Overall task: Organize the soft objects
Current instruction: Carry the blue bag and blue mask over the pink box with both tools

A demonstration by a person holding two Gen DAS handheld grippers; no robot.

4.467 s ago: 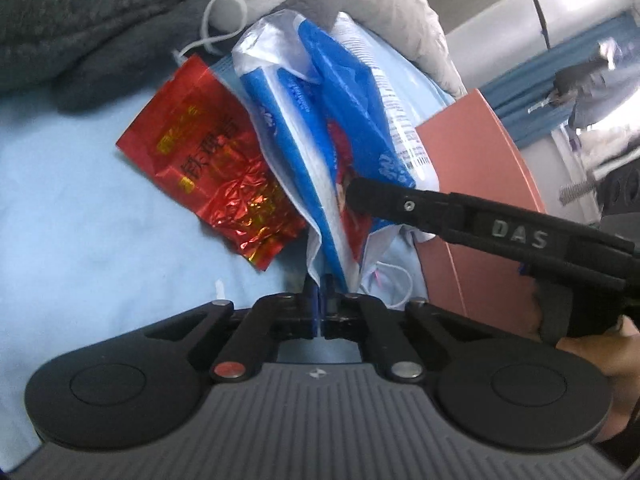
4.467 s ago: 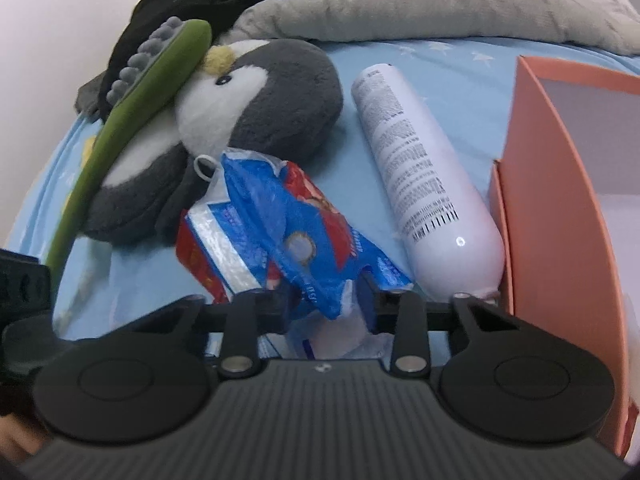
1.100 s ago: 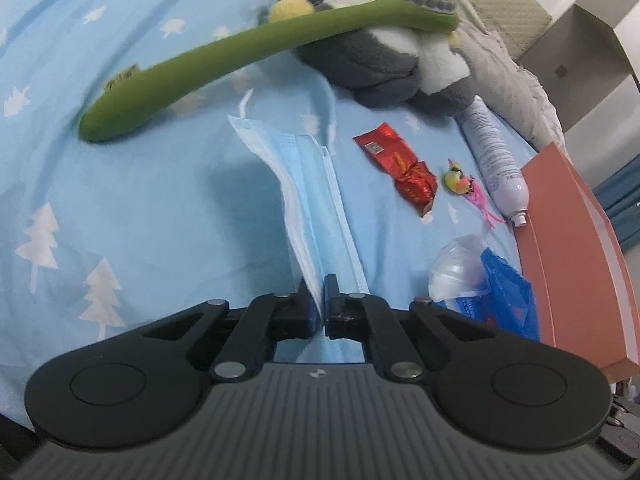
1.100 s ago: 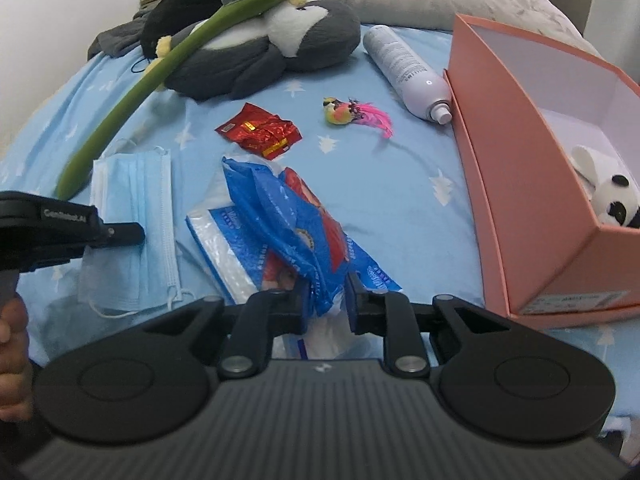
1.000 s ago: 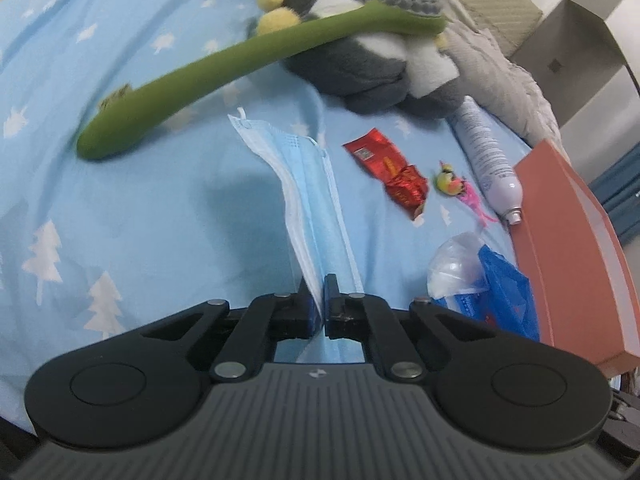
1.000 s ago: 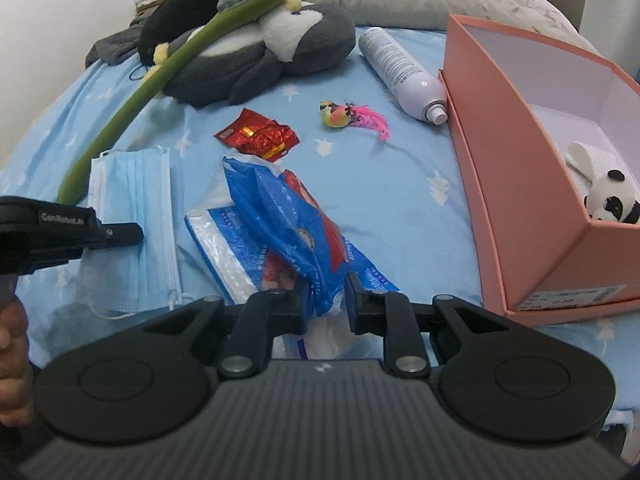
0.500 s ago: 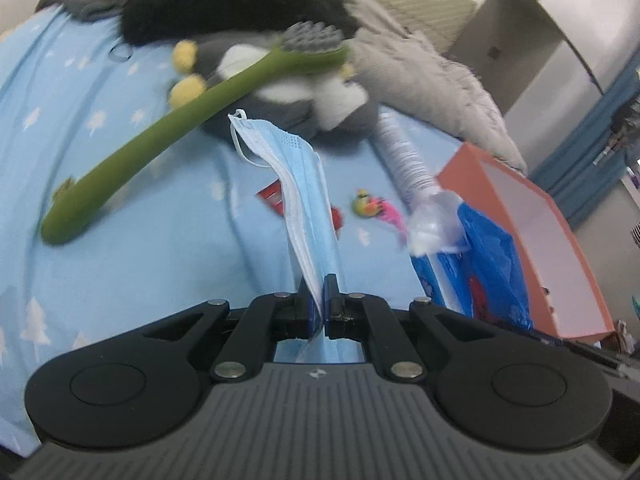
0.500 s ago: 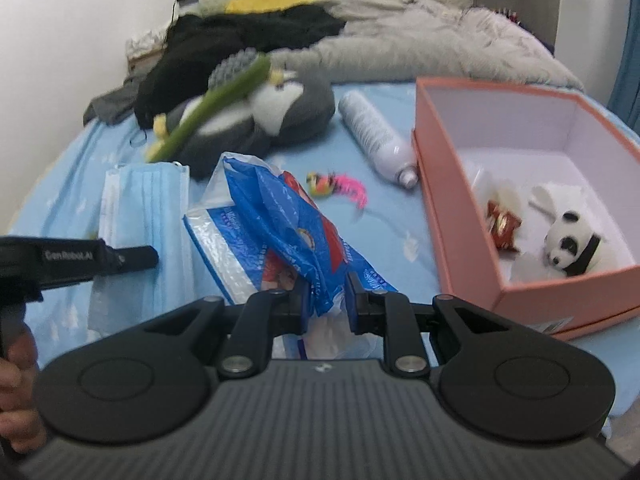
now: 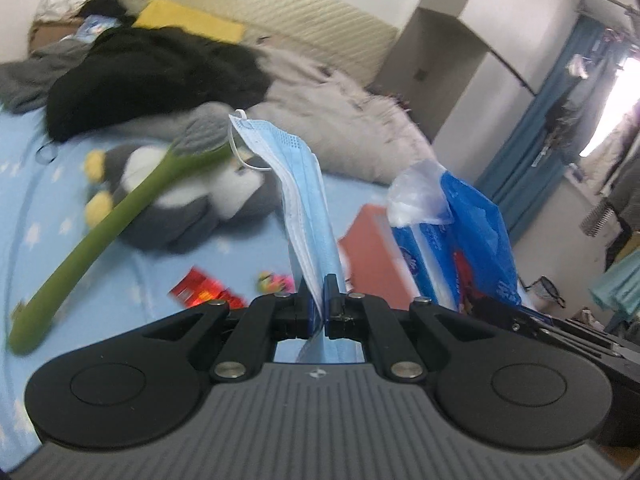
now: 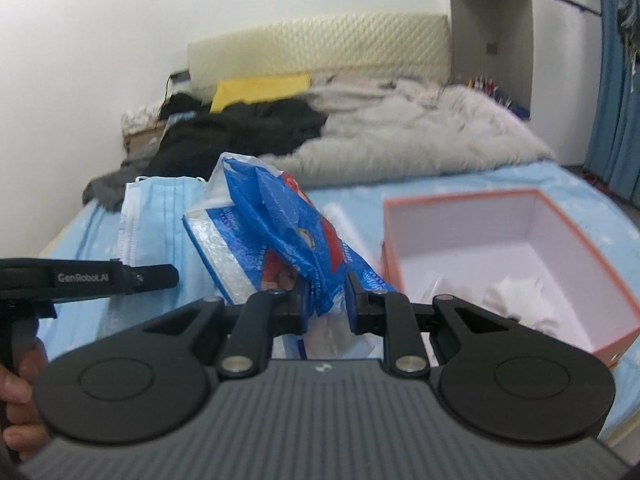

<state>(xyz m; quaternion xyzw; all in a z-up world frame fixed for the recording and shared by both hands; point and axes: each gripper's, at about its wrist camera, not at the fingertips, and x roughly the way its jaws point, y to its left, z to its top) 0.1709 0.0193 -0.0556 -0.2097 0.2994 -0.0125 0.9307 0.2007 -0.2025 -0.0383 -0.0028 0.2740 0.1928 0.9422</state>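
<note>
face mask (image 9: 304, 208) pinched in left tongs (image 9: 319, 312)

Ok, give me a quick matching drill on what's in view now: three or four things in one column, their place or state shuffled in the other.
Things:
1. mask
2. blue bag
3. green brush
4. pink box

States:
A. lies across the penguin plush
B. open, on the bed
C. pinched in the left gripper
D. pinched in the right gripper

Pairs: 1-C, 2-D, 3-A, 4-B
</note>
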